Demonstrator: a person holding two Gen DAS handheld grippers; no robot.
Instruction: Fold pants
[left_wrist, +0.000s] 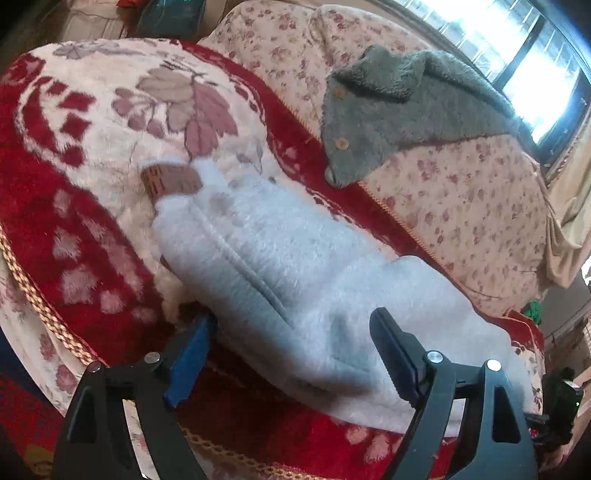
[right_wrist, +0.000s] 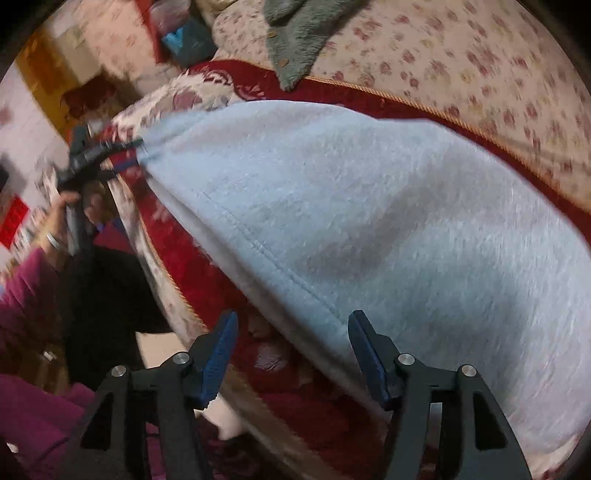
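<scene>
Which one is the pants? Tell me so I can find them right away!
Find the big red and cream flowered blanket spread over the sofa. The pants lie along its middle: long, pale grey and fleecy, with a brown label near the far end. The other grey garment is darker, has buttons, and rests on the sofa back.

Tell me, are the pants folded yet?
Partly. The light grey fleece pants already lie doubled lengthwise on the red floral blanket. Both tongs, left and right, gape open around the pants' edge. Folding them shorter comes next.
</scene>
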